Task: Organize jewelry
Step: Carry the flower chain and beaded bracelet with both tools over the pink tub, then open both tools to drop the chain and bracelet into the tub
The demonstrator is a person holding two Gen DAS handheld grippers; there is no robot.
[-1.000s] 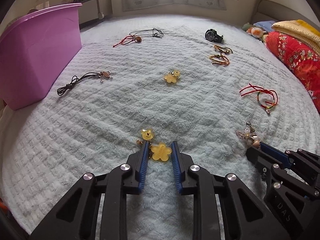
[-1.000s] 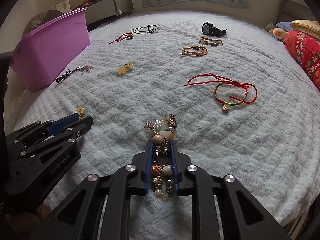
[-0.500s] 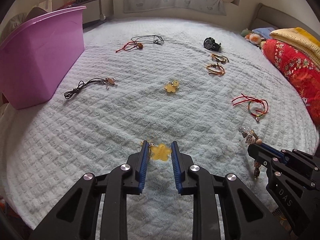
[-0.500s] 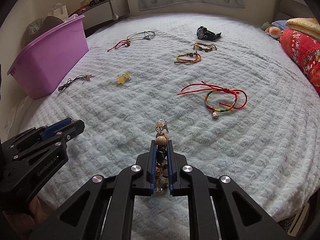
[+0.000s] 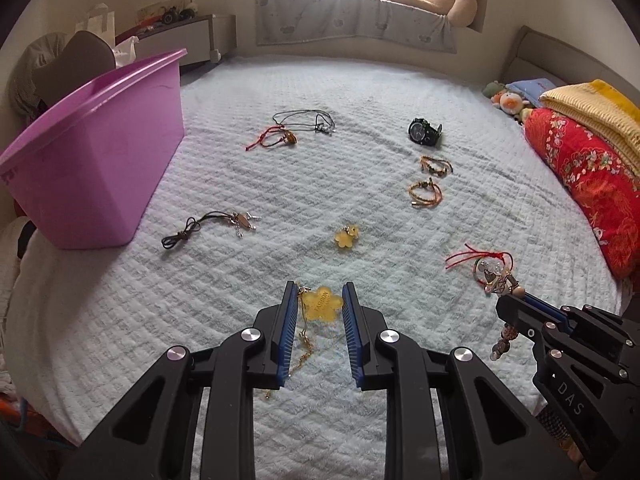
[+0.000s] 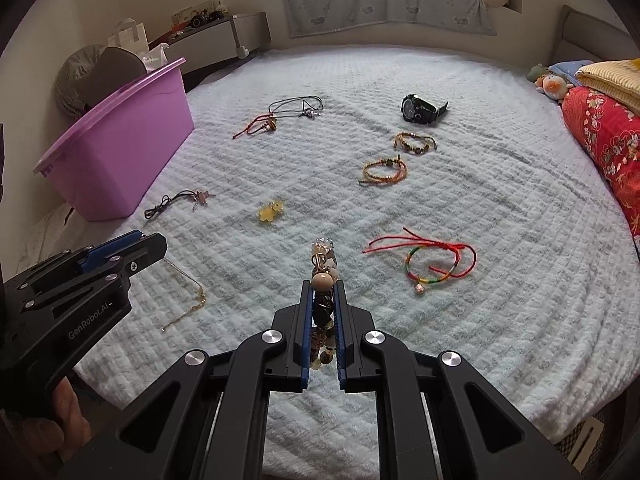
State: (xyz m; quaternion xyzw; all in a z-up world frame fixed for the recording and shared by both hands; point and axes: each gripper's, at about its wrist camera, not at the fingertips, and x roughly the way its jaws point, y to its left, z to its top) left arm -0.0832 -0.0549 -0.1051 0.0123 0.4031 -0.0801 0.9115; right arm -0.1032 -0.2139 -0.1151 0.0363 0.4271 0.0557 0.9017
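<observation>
Jewelry is clamped in both grippers above the bed (image 5: 360, 80): left gripper (image 5: 319, 306) jaws pinch a flower charm (image 5: 322, 305), its chain (image 6: 188, 296) trailing; right gripper (image 6: 323, 300) jaws squeeze a beaded strand (image 6: 322, 280). Judged best: carry both level toward the tub (image 5: 96, 160), lifting enough that the chain clears the tub rim.

Left claw (image 5: 319, 300) gripping flower charm (image 5: 321, 305)
</observation>
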